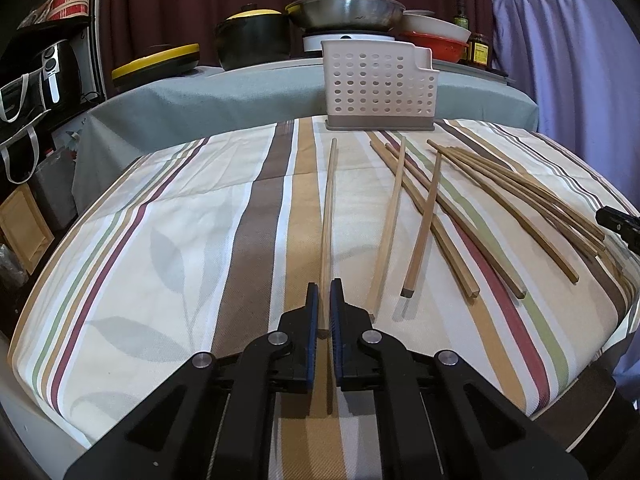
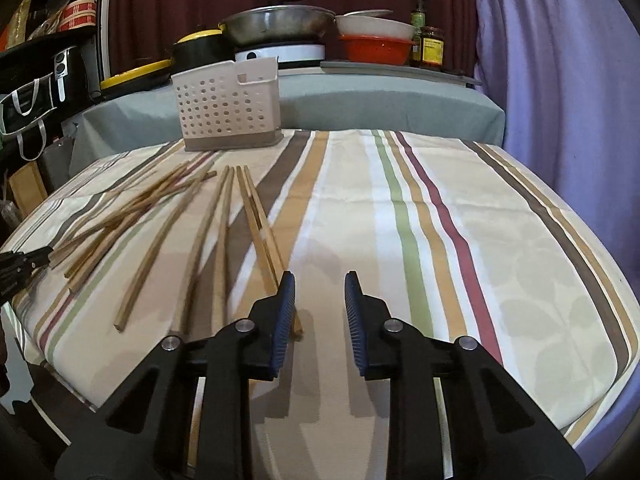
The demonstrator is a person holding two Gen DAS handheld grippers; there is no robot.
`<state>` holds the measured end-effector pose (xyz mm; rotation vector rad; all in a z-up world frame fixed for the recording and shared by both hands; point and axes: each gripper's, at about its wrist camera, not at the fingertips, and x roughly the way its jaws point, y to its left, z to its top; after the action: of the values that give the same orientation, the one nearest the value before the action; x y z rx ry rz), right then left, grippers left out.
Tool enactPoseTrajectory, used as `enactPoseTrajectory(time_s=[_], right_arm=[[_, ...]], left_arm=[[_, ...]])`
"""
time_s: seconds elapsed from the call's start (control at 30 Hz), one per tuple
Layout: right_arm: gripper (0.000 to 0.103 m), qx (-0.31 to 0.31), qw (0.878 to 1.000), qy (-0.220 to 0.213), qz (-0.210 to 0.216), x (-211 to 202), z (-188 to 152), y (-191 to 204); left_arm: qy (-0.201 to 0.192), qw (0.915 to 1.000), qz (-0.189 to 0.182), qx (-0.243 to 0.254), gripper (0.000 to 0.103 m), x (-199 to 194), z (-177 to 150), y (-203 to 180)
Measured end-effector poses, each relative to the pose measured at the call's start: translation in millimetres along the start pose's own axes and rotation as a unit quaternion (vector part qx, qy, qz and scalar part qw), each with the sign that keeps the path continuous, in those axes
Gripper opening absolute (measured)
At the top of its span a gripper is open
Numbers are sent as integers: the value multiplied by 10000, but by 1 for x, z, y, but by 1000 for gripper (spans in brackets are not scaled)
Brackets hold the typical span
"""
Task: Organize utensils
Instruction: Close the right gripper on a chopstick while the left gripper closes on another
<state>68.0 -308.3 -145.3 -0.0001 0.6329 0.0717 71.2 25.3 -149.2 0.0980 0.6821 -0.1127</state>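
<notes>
One chopstick (image 1: 329, 216) lies apart from the rest, running straight up the centre of the left view along a tan stripe of the cloth, its near end between the fingers of the left tool (image 1: 325, 292). That tool is nearly shut, its blue pads close on either side of the stick; whether they already pinch it or only bracket it I cannot tell for sure, since the stick seems to rest flat on the worktop (image 1: 160, 240). Lined up lengthwise like this, it would be easy to lift and tip upright.

Several more chopsticks, the pile (image 1: 500, 200), lie fanned and crossing in the right half of the left view, too tangled to take cleanly from that side. The holder (image 1: 378, 84), white and perforated, stands upright at the far edge of the cloth, top centre, likely the place the sticks must go.

In the right view the right tool (image 2: 320, 292) hangs wide open and empty over bare cloth at lower centre. Its left finger (image 2: 282, 320) sits just in front of the nearest stick of the pile, probably waiting its turn.
</notes>
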Motion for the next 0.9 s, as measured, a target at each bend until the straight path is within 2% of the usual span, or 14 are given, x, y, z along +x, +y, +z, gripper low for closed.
enactPoseTrajectory(time_s=[0.2, 0.3, 0.6, 0.8, 0.9], right_arm=[[25, -165, 9996, 142, 151, 2, -4, 9], [25, -364, 9992, 136, 79, 2, -5, 17], [25, -81, 9999, 78, 108, 3, -4, 7], [13, -6, 9997, 130, 218, 10, -5, 7], [12, 10, 9997, 105, 202, 10, -5, 7]], left_arm=[[6, 10000, -8, -18, 7, 0, 0, 1], [2, 10000, -8, -29, 7, 0, 0, 1], [-13, 10000, -25, -74, 7, 1, -1, 2], [-41, 9999, -46, -122, 7, -2, -2, 3], [-56, 9999, -37, -135, 15, -3, -3, 3]])
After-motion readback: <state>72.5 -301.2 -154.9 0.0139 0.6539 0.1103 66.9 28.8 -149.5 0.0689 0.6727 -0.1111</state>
